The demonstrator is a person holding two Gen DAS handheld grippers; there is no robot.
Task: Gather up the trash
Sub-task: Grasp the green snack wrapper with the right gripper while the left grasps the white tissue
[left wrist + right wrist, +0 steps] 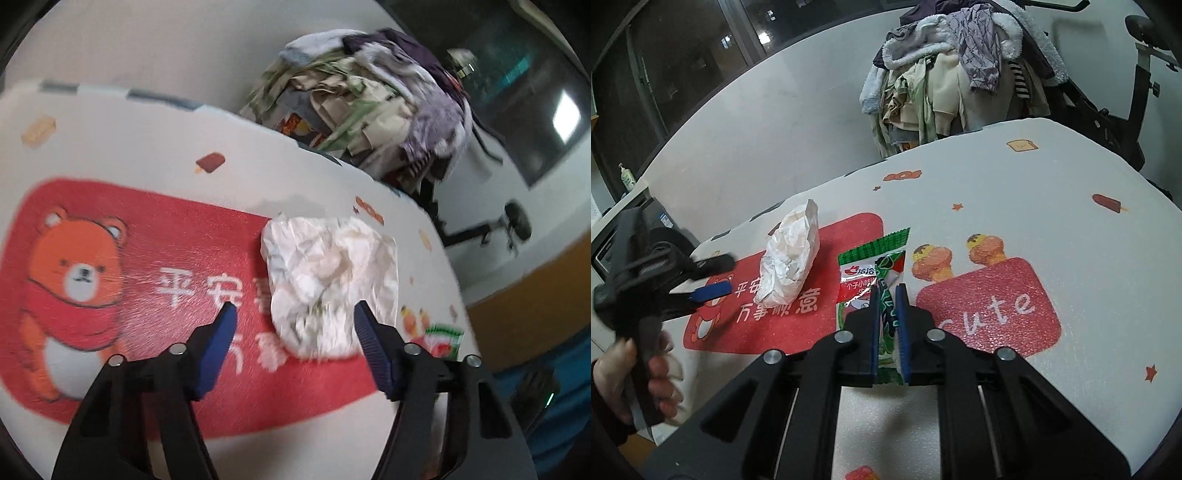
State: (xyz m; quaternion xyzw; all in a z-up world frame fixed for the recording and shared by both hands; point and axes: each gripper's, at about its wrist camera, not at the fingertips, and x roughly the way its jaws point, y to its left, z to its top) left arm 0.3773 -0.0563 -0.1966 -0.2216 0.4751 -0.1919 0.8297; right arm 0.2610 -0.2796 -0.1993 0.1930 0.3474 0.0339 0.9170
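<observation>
While the right claw [886, 291] pinches the green snack wrapper [873, 266] at the counter's [1071, 166] centre, the left claw [295, 314] stands spread, straddling the crumpled paper wad [328, 280] at its twelve o'clock. Risk: light paper may skid aside or tear if pinched off-centre.

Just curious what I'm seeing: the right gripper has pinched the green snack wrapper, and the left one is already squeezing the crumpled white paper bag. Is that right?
Not quite. The right gripper is shut on the green snack wrapper, but the left gripper is not squeezing yet: the left wrist view shows its jaws apart, straddling the crumpled white paper bag without pressing it.
</observation>
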